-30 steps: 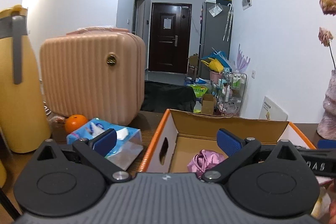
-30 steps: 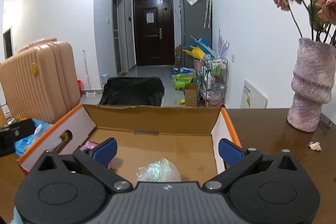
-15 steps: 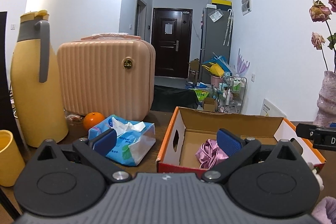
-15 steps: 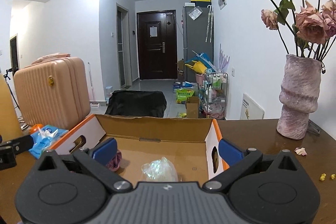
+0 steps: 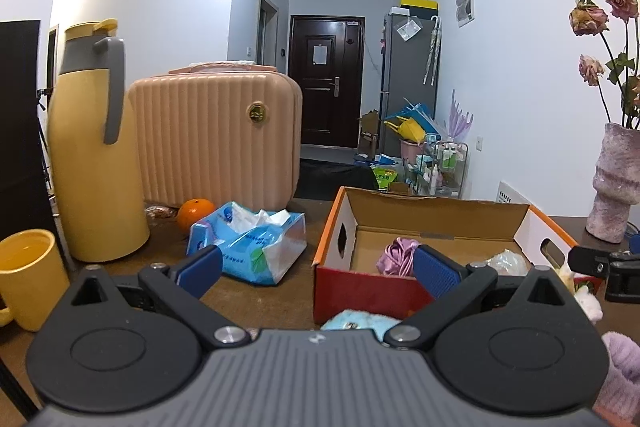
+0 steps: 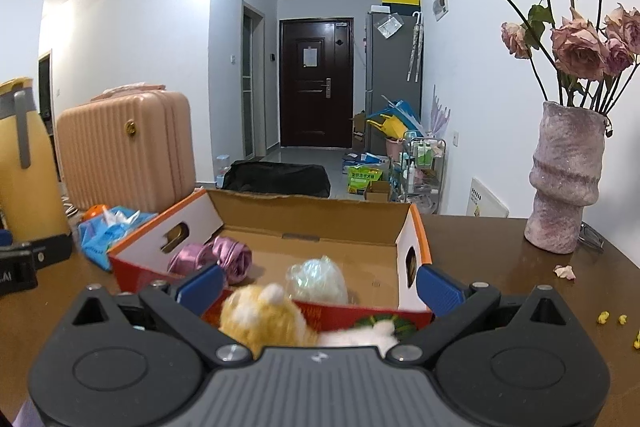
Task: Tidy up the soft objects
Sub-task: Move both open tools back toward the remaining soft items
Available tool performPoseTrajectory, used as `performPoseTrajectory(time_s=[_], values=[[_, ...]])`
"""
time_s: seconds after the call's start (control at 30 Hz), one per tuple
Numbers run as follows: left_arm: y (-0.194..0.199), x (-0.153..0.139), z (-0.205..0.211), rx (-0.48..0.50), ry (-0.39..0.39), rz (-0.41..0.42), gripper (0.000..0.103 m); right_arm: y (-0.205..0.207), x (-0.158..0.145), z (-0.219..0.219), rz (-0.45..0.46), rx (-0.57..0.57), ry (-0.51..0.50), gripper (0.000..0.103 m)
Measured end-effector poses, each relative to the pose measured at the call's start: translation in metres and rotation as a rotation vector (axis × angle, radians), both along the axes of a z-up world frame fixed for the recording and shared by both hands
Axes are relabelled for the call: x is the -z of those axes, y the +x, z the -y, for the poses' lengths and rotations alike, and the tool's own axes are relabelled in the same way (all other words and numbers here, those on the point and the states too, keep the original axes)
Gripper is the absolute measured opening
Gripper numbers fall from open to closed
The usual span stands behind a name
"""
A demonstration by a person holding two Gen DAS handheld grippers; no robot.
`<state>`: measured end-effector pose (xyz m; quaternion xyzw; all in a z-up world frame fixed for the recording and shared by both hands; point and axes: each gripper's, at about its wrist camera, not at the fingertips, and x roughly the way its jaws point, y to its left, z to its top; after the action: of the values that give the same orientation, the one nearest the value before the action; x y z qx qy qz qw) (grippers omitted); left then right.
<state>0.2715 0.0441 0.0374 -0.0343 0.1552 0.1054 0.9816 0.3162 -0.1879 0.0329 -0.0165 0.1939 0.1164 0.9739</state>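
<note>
Hovering just in front of the cardboard box (image 6: 312,223), both grippers were spread wide, gripping nothing: left gripper (image 5: 316,267), right gripper (image 6: 320,287). A yellow plush toy (image 6: 264,319) lay against the box's front wall; purple cloth (image 6: 228,255) and a clear bag (image 6: 320,277) sat inside the box.

One cardboard box (image 6: 312,227) holds two soft things: one purple cloth bundle (image 6: 224,259) and one clear crinkled bag (image 6: 318,279). One yellow plush toy (image 6: 264,321), one tissue pack (image 5: 248,243), one orange (image 5: 196,213), one vase (image 6: 564,179), two tools.

No readable text anywhere.
</note>
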Motion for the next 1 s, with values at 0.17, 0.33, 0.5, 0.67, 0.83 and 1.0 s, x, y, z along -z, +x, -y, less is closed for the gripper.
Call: performPoseTrajectory(time_s=[0.17, 0.33, 0.5, 0.67, 0.83, 1.0], values=[[-0.017, 0.000, -0.006, -0.011, -0.016, 0.006, 0.103, -0.017, 0.006, -0.003, -0.011, -0.018, -0.027, 0.103], [-0.030, 0.004, -0.011, -0.018, -0.018, -0.008, 0.103, -0.036, 0.014, -0.004, -0.018, -0.029, -0.054, 0.103], [-0.046, 0.007, -0.011, -0.008, -0.011, -0.017, 0.103, -0.053, 0.020, -0.005, -0.028, -0.039, -0.068, 0.103], [-0.062, 0.012, -0.009, 0.019, -0.005, -0.035, 0.103, -0.067, 0.025, -0.006, -0.033, -0.046, -0.076, 0.103], [-0.077, 0.017, -0.006, 0.047, 0.007, -0.053, 0.103, -0.082, 0.029, -0.004, -0.039, -0.040, -0.081, 0.103], [-0.087, 0.019, -0.004, 0.061, 0.012, -0.062, 0.103, -0.094, 0.032, 0.000, -0.049, -0.035, -0.080, 0.103]])
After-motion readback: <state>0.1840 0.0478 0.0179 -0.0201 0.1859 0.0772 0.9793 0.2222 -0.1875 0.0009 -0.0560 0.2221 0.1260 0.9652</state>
